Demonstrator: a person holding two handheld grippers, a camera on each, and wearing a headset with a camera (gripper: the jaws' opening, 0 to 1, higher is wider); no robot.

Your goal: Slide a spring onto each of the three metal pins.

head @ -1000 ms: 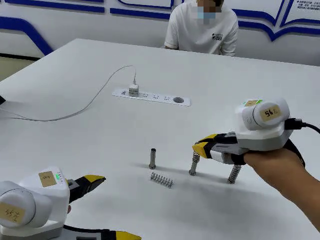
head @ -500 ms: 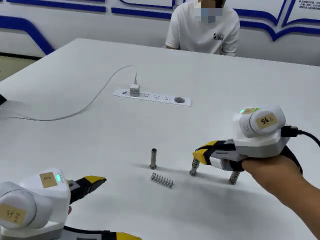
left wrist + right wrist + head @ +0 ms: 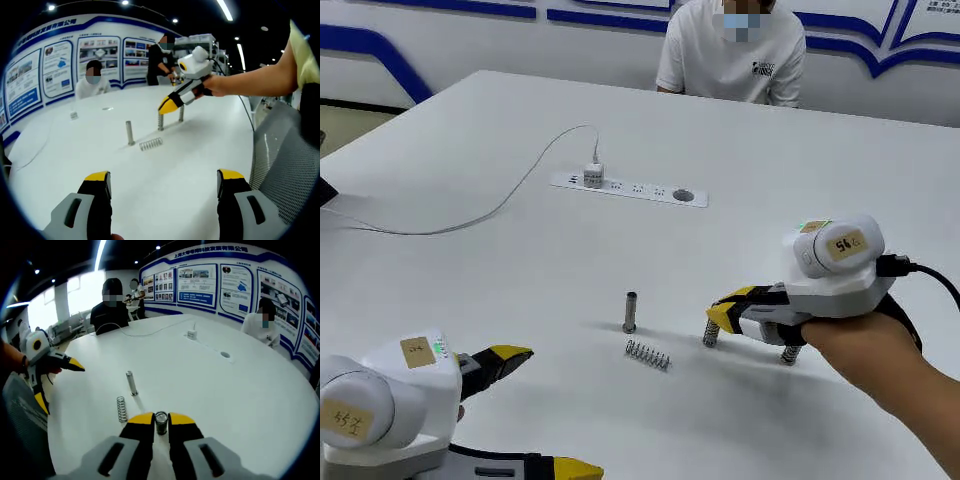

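Observation:
Three metal pins stand on the white table (image 3: pixel 520 260). The left pin (image 3: pixel 630 312) is bare, and a loose spring (image 3: pixel 647 355) lies in front of it. The middle pin (image 3: pixel 711 333) and the right pin (image 3: pixel 788 353) each carry a spring. My right gripper (image 3: pixel 725 315) is at the top of the middle pin. In the right gripper view its jaws close on either side of the sprung pin top (image 3: pixel 161 422). My left gripper (image 3: pixel 542 410) hangs open near the front left, well short of the bare pin (image 3: pixel 129 132) and the loose spring (image 3: pixel 151 144).
A white power strip (image 3: pixel 630 187) with a plugged charger (image 3: pixel 593 176) and a cable (image 3: pixel 490 215) lies at mid-table. A person (image 3: pixel 735 50) sits at the far edge. Another person (image 3: pixel 112 310) sits off to one side.
My right gripper has come down a little along the middle pin, closer to the table. The left gripper has stayed in place. The head camera has shifted slightly.

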